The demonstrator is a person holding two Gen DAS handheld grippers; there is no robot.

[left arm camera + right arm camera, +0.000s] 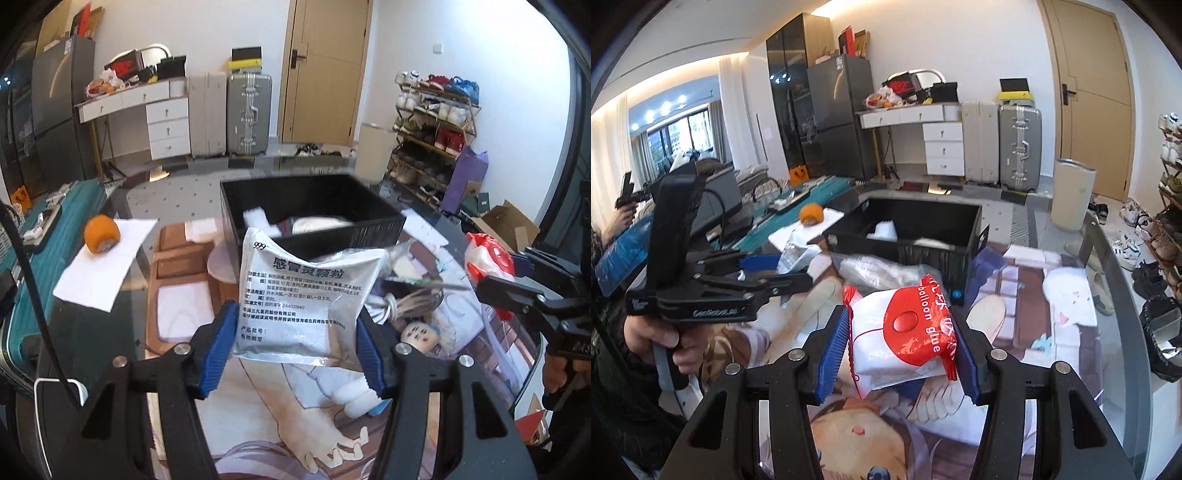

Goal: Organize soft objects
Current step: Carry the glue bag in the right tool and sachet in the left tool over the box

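My left gripper [293,345] is shut on a silver medicine sachet [303,291] with black print and holds it above the table in front of the black bin [376,225]. The bin holds white soft items [317,223]. My right gripper [905,343] is shut on a red and white balloon glue bag [905,332] just short of the bin [934,254]. In the right wrist view the left gripper [783,275] with the sachet [794,253] is at left. In the left wrist view the right gripper [517,291] with the red bag [491,258] is at right.
An orange roll [101,234] lies on white paper [107,262] at left. A small doll [421,334], a coiled cable [402,306] and a clear plastic bag [882,269] lie on the printed table mat [280,406]. A teal suitcase [44,258] borders the left.
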